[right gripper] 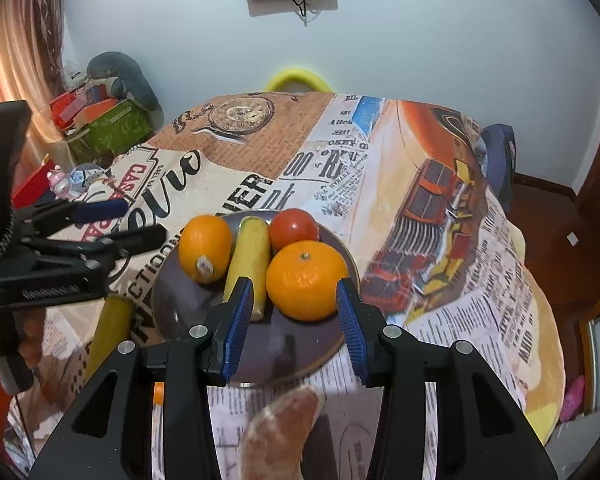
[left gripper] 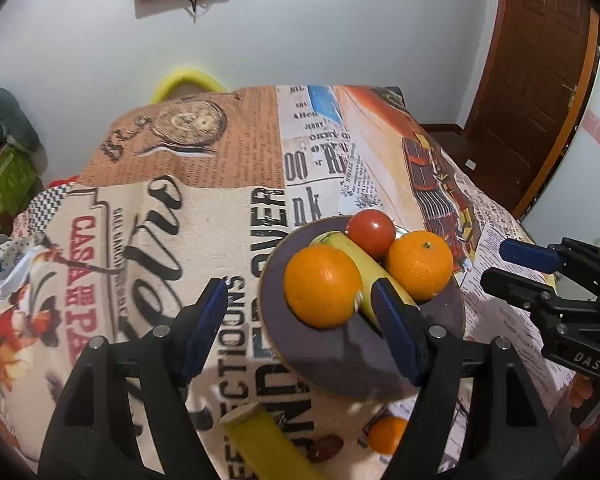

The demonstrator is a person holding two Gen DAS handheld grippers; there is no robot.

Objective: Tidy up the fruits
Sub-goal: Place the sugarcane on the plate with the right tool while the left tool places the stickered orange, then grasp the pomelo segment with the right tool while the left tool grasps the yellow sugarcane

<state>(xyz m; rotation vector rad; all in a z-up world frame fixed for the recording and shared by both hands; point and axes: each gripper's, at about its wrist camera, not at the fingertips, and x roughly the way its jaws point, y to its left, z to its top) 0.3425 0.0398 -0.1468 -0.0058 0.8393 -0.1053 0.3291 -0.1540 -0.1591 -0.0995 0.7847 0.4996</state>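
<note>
Cut off at the bottom edge: a peeled segment and a second banana on the counter. On the plate: two oranges, banana, tomato. Left tongs gaping, empty (right finger masking the banana's end). Right tongs parted, gripping nothing.

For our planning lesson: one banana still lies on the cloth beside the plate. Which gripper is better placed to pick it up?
Left. The left gripper is open and empty, with the banana just below it. In the right wrist view, that banana lies far to the left of the right gripper.
</note>
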